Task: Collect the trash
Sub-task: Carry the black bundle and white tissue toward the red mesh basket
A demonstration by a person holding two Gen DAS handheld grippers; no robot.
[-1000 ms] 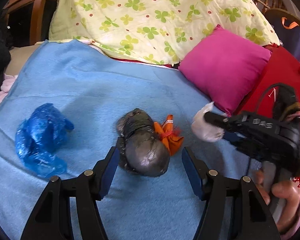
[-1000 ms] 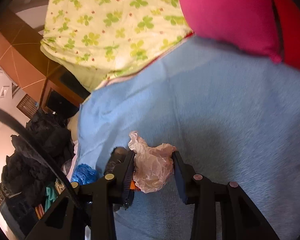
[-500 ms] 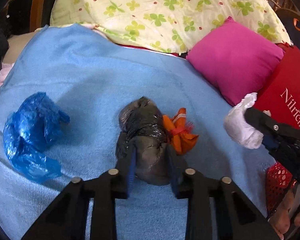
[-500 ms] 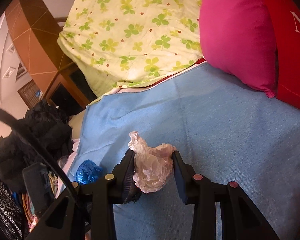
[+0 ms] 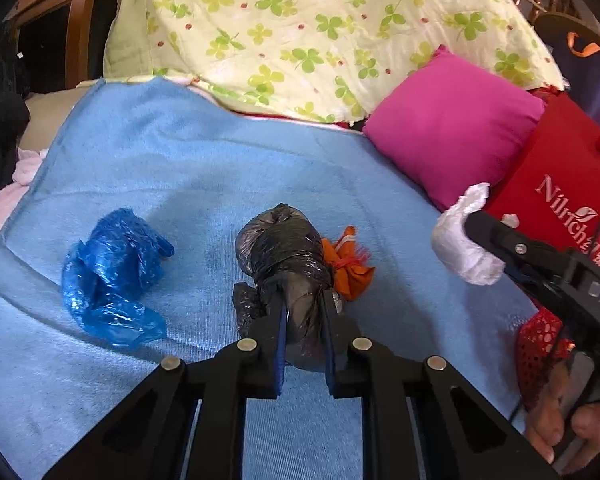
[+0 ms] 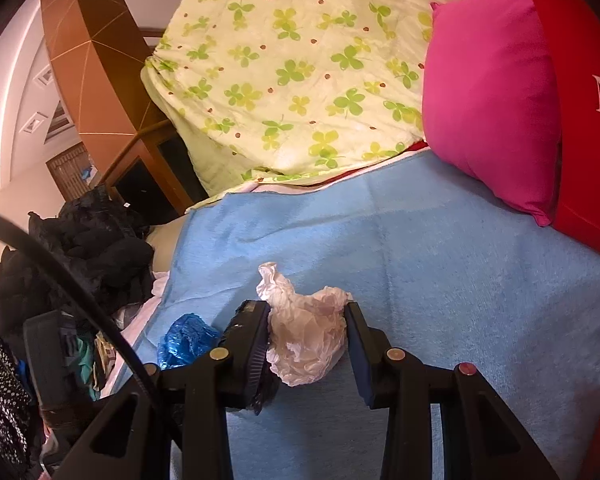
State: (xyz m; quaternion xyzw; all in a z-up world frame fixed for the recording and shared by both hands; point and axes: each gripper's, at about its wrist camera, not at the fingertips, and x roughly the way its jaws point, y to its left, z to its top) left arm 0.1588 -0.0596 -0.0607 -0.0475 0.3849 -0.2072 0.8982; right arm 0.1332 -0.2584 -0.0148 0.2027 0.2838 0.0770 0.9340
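My left gripper (image 5: 302, 300) is shut on a crumpled black plastic bag (image 5: 284, 248) on the blue blanket (image 5: 204, 168). An orange scrap tied with red string (image 5: 350, 268) lies against the bag's right side. A crumpled blue plastic bag (image 5: 112, 272) lies to the left. My right gripper (image 6: 308, 320) is shut on a white crumpled plastic wad (image 6: 306, 340) and holds it above the blanket (image 6: 440, 264). In the left wrist view that wad (image 5: 460, 240) hangs at the right, near a red paper bag (image 5: 560, 184). The blue bag also shows in the right wrist view (image 6: 186, 338).
A pink cushion (image 5: 452, 128) and a clover-print quilt (image 5: 320, 28) lie at the back of the bed. The red paper bag (image 6: 580, 100) stands at the right. A pile of dark clothes (image 6: 80, 248) sits off the left edge. A red mesh item (image 5: 540, 344) is by my right hand.
My left gripper went from wide open around the black bag to shut on it. My right gripper carried the white wad up and to the right, toward the red bag.
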